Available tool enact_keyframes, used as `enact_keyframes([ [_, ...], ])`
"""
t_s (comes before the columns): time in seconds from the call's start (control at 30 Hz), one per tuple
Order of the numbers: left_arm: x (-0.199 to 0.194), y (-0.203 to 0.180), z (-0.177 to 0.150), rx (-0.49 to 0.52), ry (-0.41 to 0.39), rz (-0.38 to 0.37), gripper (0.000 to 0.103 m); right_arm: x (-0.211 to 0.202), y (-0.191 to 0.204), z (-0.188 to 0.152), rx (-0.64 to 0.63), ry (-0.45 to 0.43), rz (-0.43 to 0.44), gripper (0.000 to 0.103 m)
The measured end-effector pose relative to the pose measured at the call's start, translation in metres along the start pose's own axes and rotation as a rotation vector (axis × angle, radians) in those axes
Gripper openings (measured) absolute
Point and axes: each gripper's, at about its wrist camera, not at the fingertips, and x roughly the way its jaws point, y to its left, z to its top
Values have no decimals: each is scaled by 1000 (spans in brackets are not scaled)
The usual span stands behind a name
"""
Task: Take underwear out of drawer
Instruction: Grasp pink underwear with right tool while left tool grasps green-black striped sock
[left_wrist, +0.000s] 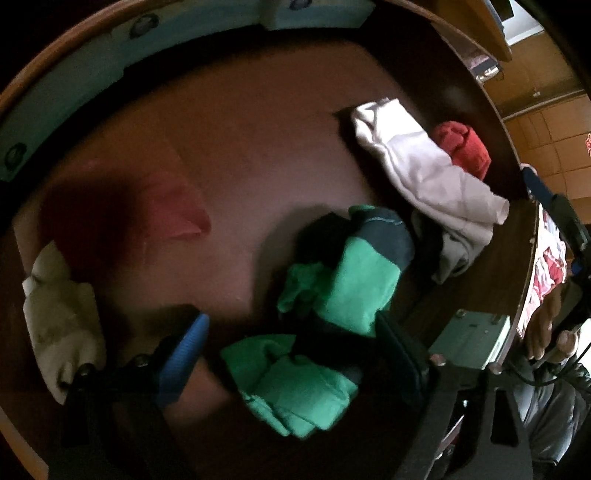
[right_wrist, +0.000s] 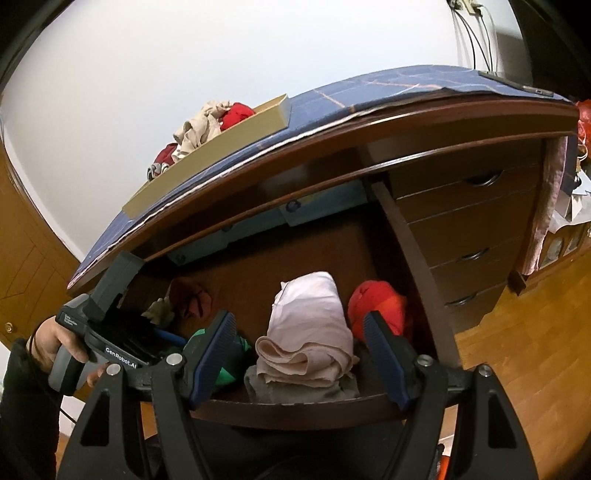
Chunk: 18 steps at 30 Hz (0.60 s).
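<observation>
While left gripper (left_wrist: 291, 354) gapes | green underwear (left_wrist: 347, 284) between fingers

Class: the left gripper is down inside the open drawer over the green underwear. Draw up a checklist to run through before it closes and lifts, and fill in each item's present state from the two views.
1. Drawer open far enough to reach in: ok.
2. Left gripper jaws apart, pads not pressing: ok.
3. Green underwear between its fingers: ok; the folds lie in the gap.
4. Only one piece in the gap: cannot tell; a second green bundle lies there too.
5. Right gripper clear of the left one: ok; open, above the pale pink garment.
6. Box on the desk top has room: cannot tell.
</observation>
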Motion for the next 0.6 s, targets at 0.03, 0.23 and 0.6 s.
enact_keyframes([
  [0.03, -2, -3, -1, 4, -13, -14, 66, 1, 1, 0, 0, 4, 2, 74],
  [0.23, 3, -25, -2, 58, -12, 58, 49, -5, 2, 4, -4, -14, 2, 74],
  [0.6, -21, 5, 7, -156, -175, 120, 32, 29, 2, 30, 1, 202, 62, 74],
])
